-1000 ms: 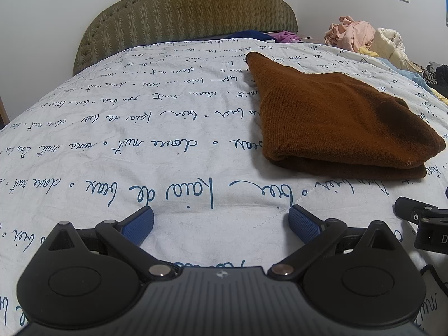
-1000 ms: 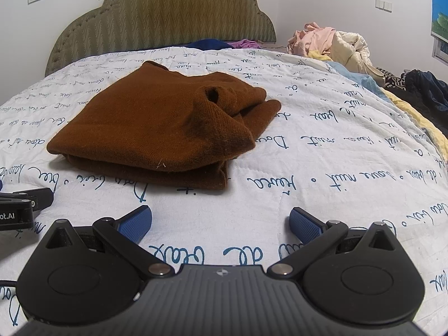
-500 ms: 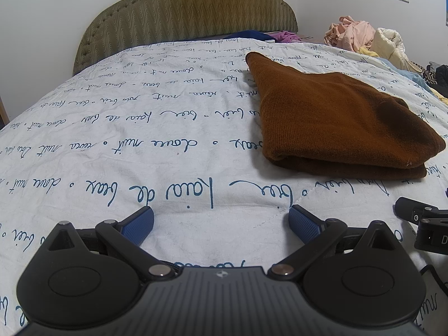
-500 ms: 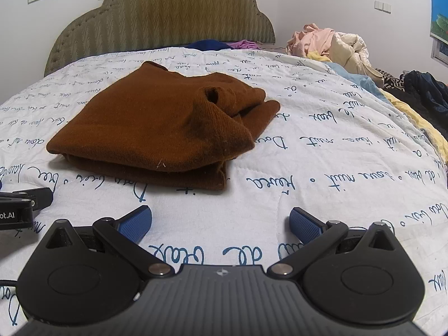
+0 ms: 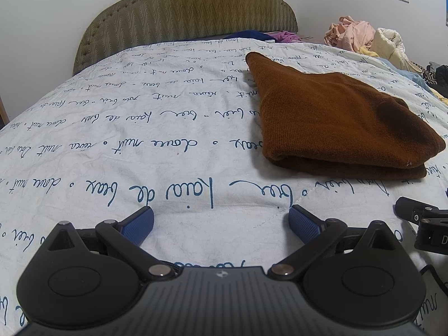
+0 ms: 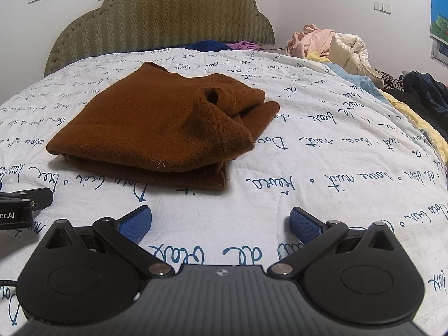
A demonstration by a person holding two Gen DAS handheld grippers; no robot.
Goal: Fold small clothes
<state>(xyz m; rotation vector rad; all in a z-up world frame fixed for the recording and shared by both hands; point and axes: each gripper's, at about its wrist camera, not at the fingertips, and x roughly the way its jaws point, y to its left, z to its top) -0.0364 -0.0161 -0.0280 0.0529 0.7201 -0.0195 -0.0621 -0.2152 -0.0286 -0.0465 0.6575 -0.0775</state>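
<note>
A brown knit garment (image 5: 330,117) lies folded in a flat stack on the bed; it also shows in the right wrist view (image 6: 168,123), with a sleeve or collar opening on its right side. My left gripper (image 5: 221,221) is open and empty, low over the bedspread, in front and to the left of the garment. My right gripper (image 6: 221,221) is open and empty, in front and slightly right of the garment. Each gripper's body shows at the edge of the other's view.
The bed has a white bedspread (image 5: 140,145) with blue script and an olive padded headboard (image 5: 184,14). A heap of loose clothes (image 6: 330,47) lies at the far right, with dark clothes (image 6: 425,89) beyond. Blue and purple cloth (image 6: 224,46) lies by the headboard.
</note>
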